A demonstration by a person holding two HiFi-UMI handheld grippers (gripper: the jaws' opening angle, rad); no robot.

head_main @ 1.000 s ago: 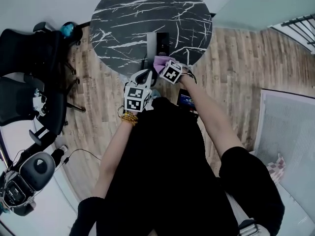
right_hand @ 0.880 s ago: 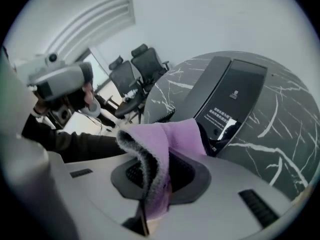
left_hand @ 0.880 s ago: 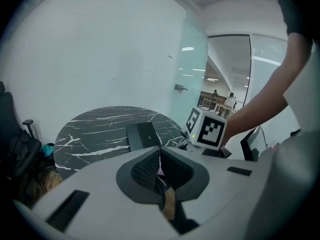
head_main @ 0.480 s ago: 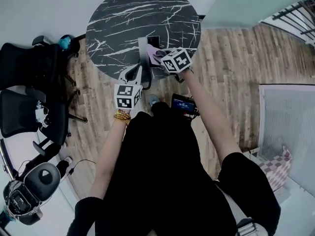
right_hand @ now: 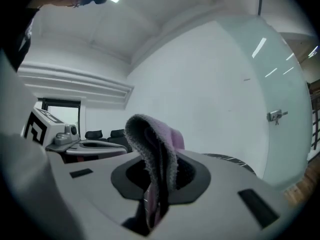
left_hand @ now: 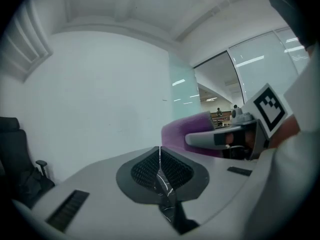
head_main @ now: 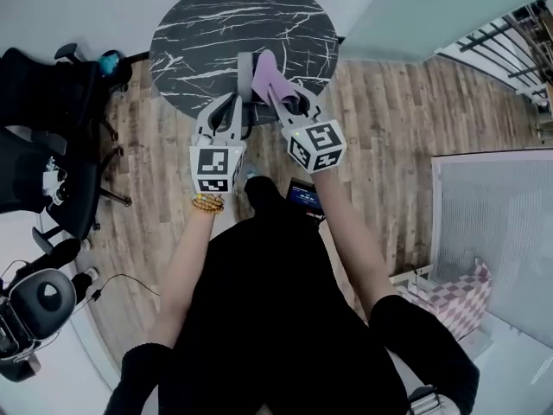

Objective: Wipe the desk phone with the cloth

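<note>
The round marbled bench (head_main: 199, 33) is seen at the top of the head view. On its near half the desk phone (head_main: 244, 67) is mostly covered. Only a grey strip, taken to be its left edge, is shown just beside the cloth. The right hand-held gripper (right_hand: 159, 181) is clamped on the purple cloth (right_hand: 152, 144), which is looped up over the jaws and carried above the bench, over the spot where the phone should lie. The left hand-held gripper (left_hand: 160, 160) is held alongside, jaws pressed together with nothing between them, and only marble is glimpsed below.

For the wipe to be done well, the right gripper is best tipped down. Both gripper views are aimed level at the walls, so the cloth is probably not yet laid on the phone. The loose fold, not the jaw tips, should be brought onto the casing, and light, even strokes drawn along it. The phone may be pushed across the smooth bench, so it would be well steadied at its near edge by the closed left gripper. A cord or handset cannot be made out and should be watched for.

Against a second ago, the cloth is now further in over the bench; it was then at the near rim. The phone's dark body, plainly shown then, is now hidden under the cloth. Both grippers are seen larger and nearer the head camera.
</note>
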